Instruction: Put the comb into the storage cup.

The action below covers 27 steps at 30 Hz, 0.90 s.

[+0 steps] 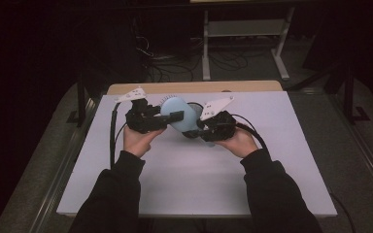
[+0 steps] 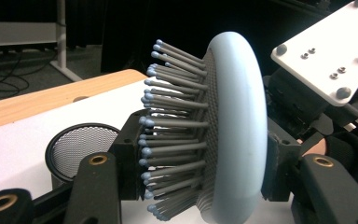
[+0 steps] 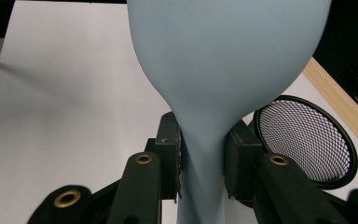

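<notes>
A light blue hairbrush (image 1: 177,112) is held above the white tabletop (image 1: 184,179) between both grippers. My right gripper (image 1: 196,130) comes from the right and is shut on the brush's narrow handle (image 3: 204,140). In the right gripper view its pads (image 3: 170,158) press on both sides of the neck. My left gripper (image 1: 171,113) comes from the left and is shut across the brush head (image 2: 237,116). One pad (image 2: 130,154) rests on the bristle tips and the other sits against the smooth back.
A round black mesh container (image 2: 81,147) stands on the table just behind the brush, also seen as the mesh container (image 3: 303,140) in the right gripper view. A wooden table edge (image 1: 194,87) runs along the back. A white metal rack (image 1: 245,29) and cables sit on the dark floor beyond.
</notes>
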Available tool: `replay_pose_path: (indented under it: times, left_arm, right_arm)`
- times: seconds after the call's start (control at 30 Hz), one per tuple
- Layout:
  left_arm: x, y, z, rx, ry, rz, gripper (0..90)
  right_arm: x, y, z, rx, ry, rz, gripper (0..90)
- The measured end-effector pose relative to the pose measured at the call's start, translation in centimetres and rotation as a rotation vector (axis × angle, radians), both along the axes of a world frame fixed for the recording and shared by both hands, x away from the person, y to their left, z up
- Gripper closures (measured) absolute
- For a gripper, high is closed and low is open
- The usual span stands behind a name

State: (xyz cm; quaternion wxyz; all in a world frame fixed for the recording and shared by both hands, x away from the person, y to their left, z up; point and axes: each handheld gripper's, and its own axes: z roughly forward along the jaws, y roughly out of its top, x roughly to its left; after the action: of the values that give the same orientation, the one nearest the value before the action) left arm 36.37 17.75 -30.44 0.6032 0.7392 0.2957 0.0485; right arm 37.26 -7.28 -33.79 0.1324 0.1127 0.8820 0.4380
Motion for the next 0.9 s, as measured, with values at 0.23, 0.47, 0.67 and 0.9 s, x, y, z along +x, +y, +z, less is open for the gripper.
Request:
replay_pose_path:
  times: [0.23,0.47,0.67,0.9]
  left_arm:
    - [0.0,-0.3,0.1,0.007,-0.009,-0.028,48.7]
    - [-0.6,-0.7,0.8,0.034,-0.07,-0.036,50.6]
    - [-1.1,-1.3,1.5,0.093,-0.111,-0.053,52.2]
    - [-1.1,-1.7,1.7,0.117,-0.119,-0.074,53.3]
  right_arm:
    - [0.1,-0.1,-0.2,0.011,0.016,-0.004,68.2]
    - [0.2,-0.4,0.0,0.051,0.052,-0.011,66.1]
    - [0.4,-0.6,0.1,0.075,0.094,-0.017,61.7]
    - [0.7,-0.8,-0.3,0.088,0.13,-0.027,53.0]
